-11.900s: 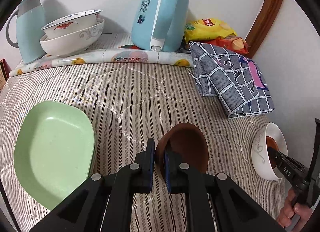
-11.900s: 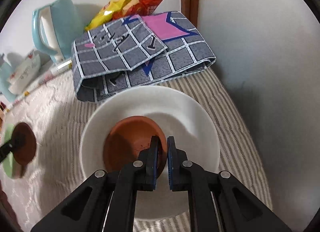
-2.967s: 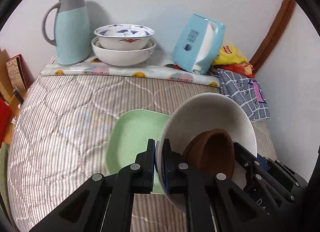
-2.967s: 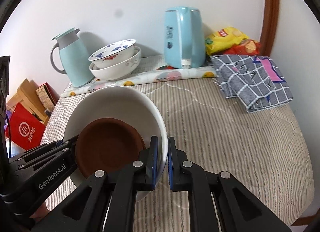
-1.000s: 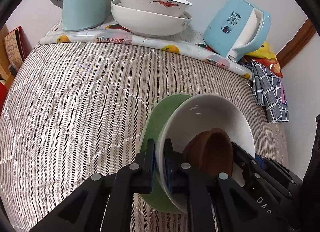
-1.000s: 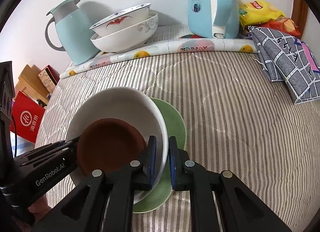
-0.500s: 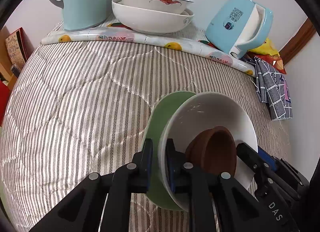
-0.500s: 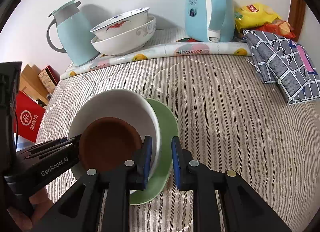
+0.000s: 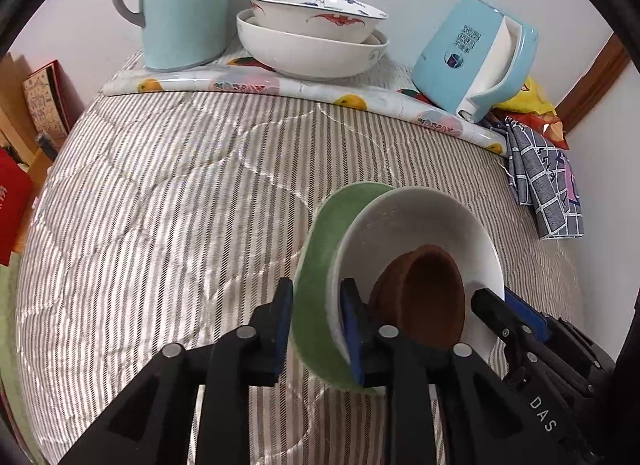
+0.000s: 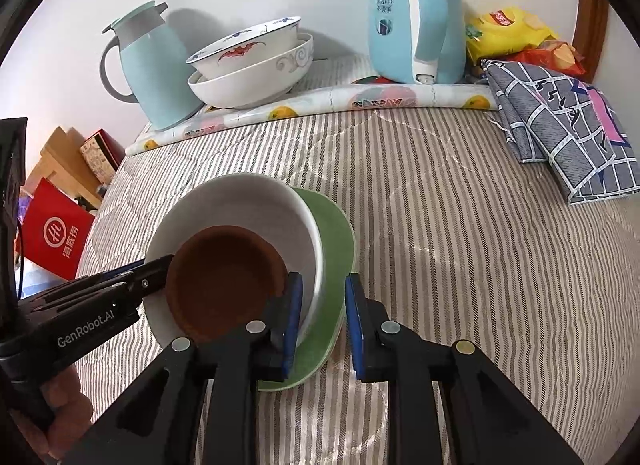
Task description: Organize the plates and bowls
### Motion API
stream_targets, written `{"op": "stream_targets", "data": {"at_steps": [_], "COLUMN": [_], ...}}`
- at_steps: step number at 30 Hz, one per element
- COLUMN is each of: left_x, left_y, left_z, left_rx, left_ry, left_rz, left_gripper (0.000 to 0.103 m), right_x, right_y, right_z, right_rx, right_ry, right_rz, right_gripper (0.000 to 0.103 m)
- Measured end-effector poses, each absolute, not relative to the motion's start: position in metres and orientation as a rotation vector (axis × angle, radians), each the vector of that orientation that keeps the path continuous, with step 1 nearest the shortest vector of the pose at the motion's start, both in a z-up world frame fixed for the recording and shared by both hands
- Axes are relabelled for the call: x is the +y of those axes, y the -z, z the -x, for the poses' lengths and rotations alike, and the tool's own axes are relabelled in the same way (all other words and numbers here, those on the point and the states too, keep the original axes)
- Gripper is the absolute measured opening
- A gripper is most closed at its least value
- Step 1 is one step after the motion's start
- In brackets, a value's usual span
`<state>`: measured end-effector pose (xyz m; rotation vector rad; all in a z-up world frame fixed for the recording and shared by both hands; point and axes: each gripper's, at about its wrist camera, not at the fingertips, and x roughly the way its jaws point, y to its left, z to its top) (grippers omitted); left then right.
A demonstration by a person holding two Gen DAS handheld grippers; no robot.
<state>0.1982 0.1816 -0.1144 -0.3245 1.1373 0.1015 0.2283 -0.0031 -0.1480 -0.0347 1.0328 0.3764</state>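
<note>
Three pieces are nested already: the brown bowl [image 10: 224, 277] sits inside the white bowl [image 10: 248, 205], and that sits on the green plate [image 10: 338, 241], low and left of centre in the right wrist view, all resting on the striped quilt [image 10: 460, 245].

My left claw [image 9: 316, 329] is opening; its pads straddle the near rims of plate and white bowl but no longer pinch them. My right claw [image 10: 322, 321] stands apart too, with a gap showing on either side of the same rims, so nothing is clamped.

I judge this stack set down and finished. What may be left is the pair of patterned bowls [image 10: 256, 65] at upper centre, already one inside the other beside the thermos jug [image 10: 152, 73] and the kettle [image 10: 416, 13]. Whether they should join the stack, I cannot say.
</note>
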Motion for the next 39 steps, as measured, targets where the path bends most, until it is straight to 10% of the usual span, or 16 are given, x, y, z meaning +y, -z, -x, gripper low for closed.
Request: {"op": "stream_targets", "data": {"at_steps": [15,39], "left_x": [0.157,0.058], "left_y": [0.063,-0.008], "left_z": [-0.159,-0.041], "left_rx": [1.021,0.754], "left_ry": [-0.127,-0.186], "left_rz": [0.292,0.168], "left_gripper": [0.033,0.086], "right_x": [-0.038,-0.143], "right_y": [0.089,0.033], "right_z": [-0.166,-0.045], "right_rx": [0.886,0.697], "right_ry": [-0.330,-0.222], "right_rz": [0.088,0.071], "right_gripper": [0.045,0.080]}}
